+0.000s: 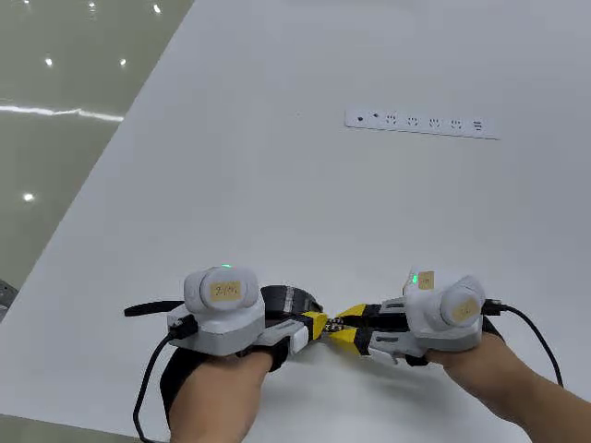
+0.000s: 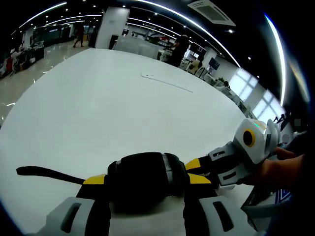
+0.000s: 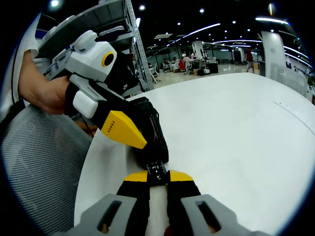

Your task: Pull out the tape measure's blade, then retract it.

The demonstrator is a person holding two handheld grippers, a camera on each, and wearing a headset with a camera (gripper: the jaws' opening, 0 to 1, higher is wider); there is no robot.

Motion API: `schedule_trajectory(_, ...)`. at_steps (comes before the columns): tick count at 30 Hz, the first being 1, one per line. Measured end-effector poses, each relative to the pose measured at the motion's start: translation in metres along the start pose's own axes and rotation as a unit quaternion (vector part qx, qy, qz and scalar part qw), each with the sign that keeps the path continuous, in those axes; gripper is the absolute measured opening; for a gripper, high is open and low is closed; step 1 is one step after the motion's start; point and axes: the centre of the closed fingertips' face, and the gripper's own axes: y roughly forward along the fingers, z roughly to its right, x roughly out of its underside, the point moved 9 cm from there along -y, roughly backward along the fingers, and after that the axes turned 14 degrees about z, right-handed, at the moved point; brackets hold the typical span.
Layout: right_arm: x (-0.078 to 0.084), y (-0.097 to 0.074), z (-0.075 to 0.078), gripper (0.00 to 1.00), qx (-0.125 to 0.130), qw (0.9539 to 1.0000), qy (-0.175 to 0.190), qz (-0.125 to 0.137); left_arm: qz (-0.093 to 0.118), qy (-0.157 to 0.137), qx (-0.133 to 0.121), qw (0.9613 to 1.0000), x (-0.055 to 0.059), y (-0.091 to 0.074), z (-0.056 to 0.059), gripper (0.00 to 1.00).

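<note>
Two-handed hold: squeezed the left gripper (image 2: pixel 146 181) against the sides of the black tape measure (image 2: pixel 142 167), down at the table (image 1: pixel 323 203); pinched the right gripper (image 3: pixel 157 177) tight on the blade tip (image 3: pixel 156 169) at its mouth. Risked slipping off the thin tip on the pull, or a whipping snap-back if released early. Read nothing off the tan labels (image 1: pixel 224 291) on both grippers, nor off the power strip (image 1: pixel 420 123) beyond.

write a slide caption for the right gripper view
Left gripper holds the black tape measure on the white table while the right gripper pinches its blade tip.
</note>
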Motion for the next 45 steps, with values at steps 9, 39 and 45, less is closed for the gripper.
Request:
schedule_trajectory(9,-0.001,0.007,-0.003,0.10,-0.002,1.0000,-0.004,-0.007,0.001,0.007,0.001,1.0000,0.000,0.000,0.000,0.56)
schedule_trajectory(39,-0.009,0.002,-0.013,0.21,0.023,0.9995,0.007,-0.020,-0.012,0.049,0.027,0.9984,-0.004,-0.004,-0.001,0.59)
schedule_trajectory(45,-0.011,-0.001,-0.013,0.24,0.026,0.9993,0.009,-0.025,-0.009,0.064,0.032,0.9974,-0.007,-0.007,-0.004,0.61)
